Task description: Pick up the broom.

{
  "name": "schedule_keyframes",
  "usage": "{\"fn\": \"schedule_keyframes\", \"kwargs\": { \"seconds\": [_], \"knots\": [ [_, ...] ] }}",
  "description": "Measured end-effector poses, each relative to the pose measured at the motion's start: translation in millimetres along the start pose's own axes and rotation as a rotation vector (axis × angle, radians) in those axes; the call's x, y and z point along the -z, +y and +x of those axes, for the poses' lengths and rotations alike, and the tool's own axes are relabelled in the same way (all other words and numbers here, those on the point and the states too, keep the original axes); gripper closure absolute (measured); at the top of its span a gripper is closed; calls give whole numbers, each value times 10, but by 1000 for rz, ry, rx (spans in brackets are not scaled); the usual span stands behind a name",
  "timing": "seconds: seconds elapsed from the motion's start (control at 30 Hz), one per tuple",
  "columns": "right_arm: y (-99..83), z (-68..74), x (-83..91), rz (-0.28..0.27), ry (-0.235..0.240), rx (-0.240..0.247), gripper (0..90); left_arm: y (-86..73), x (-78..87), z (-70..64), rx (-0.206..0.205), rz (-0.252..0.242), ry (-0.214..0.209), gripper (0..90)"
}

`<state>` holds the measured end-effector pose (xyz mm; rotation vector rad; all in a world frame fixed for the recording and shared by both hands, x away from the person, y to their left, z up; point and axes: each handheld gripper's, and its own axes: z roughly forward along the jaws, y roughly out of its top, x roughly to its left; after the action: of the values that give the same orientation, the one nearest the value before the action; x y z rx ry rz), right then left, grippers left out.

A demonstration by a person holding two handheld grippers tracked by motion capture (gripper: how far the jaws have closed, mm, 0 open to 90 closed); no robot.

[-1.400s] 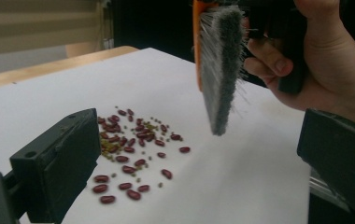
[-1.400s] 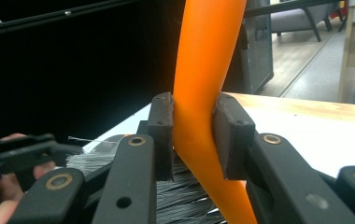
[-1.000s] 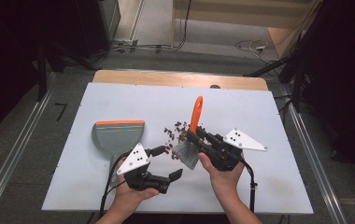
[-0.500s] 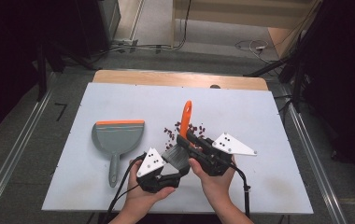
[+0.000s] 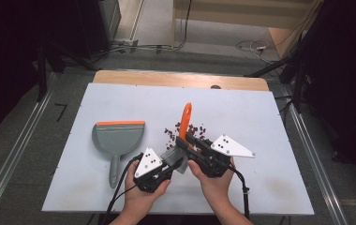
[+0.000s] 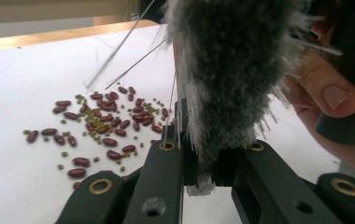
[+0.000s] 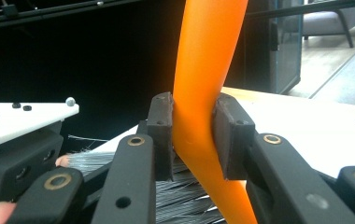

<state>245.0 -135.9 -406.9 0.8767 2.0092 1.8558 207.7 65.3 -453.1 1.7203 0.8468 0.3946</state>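
Brush is standing up on the white surface, just on the near side of the beans. Its orange handle is pointing up and away from the person, and its grey bristles are pointing down at the near end. That is its long way: handle far, bristles near.

Right gripper is holding the handle, with its fingers squeezing tight on both sides of it. Left gripper is coming in at the bristle end, and its fingers are sitting close on each side of the bristles, looking like they are pinching them. Both grippers are touching the brush, so neither is far from it.

Dustpan is lying well to the left of the beans, apart from them. I think the brush will need to push the beans that way.
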Motion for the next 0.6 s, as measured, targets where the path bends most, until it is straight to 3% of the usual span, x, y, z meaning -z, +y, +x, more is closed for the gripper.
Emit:
{"fn": "schedule_keyframes", "kwargs": {
  "seconds": [0.1,0.23,0.37,0.43,0.5,0.57,0.6],
  "knots": [
    [26,-22,2,3,22,35,583,17,30,51,-2,4,-8,857],
    [103,-122,32,6,98,45,460,42,77,169,14,-3,-36,858],
    [166,-225,71,12,157,46,444,67,132,299,3,-1,-80,859],
    [195,-295,91,25,205,51,452,81,167,359,-10,-9,-116,859],
    [207,-393,106,49,281,46,490,105,209,413,-27,-5,-141,859],
    [205,-421,107,55,299,49,491,128,254,474,-37,-14,-183,859],
    [194,-458,102,66,338,43,505,140,279,507,-49,-13,-208,859]
  ]
}}
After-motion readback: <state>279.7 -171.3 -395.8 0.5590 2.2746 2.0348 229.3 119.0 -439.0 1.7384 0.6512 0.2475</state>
